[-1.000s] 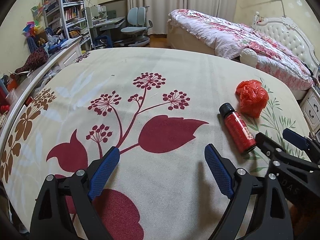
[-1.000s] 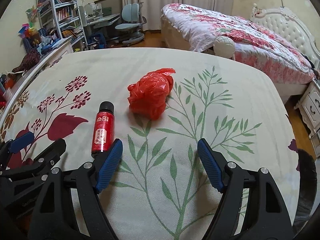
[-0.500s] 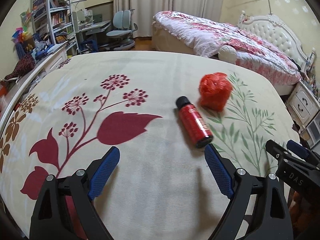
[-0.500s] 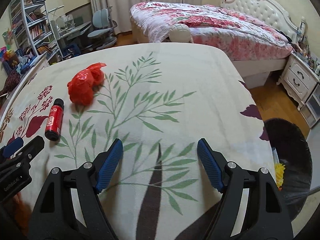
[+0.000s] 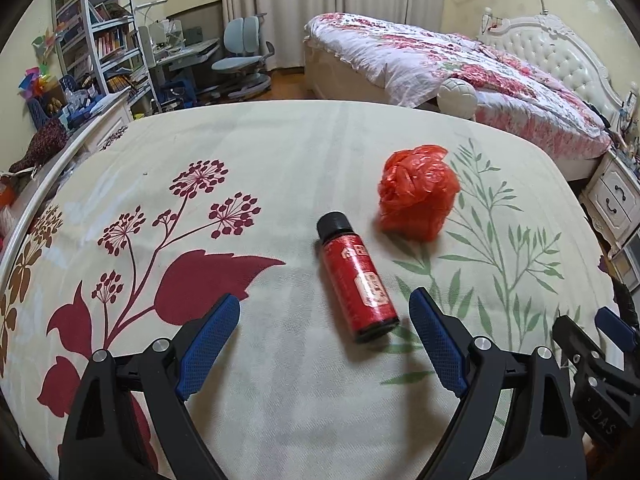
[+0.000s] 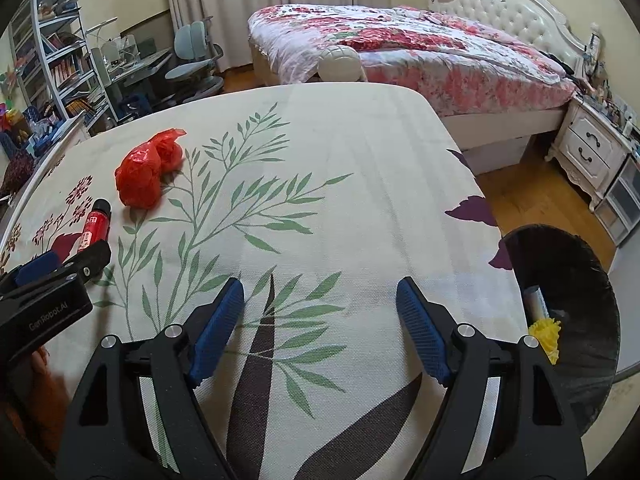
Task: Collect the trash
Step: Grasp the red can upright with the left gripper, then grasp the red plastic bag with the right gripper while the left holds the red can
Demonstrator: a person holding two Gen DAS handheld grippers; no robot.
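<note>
A small red bottle [image 5: 357,278] with a black cap lies on its side on the floral tablecloth [image 5: 280,168]. A crumpled red plastic bag [image 5: 418,192] sits just beyond it. My left gripper [image 5: 324,326] hovers open, the bottle's base lying just ahead of its right finger. In the right wrist view the bag [image 6: 146,172] and the bottle [image 6: 96,224] lie far left. My right gripper [image 6: 320,312] hangs over bare cloth near the table's right edge, its jaws opening with nothing between them. A black bin [image 6: 568,312] stands beside that edge, holding a yellow item and a pale tube.
A bed [image 6: 400,52] with a flowered quilt stands behind the table. White nightstands [image 6: 592,148] sit at right. Bookshelves [image 5: 100,40], a desk and a blue chair [image 5: 240,56] fill the back left. Wooden floor [image 6: 532,200] shows past the table's right edge.
Both grippers swung to the right. The bottle and bag slid from the right toward the centre of the left wrist view, and far left in the right wrist view, where the bin appeared.
</note>
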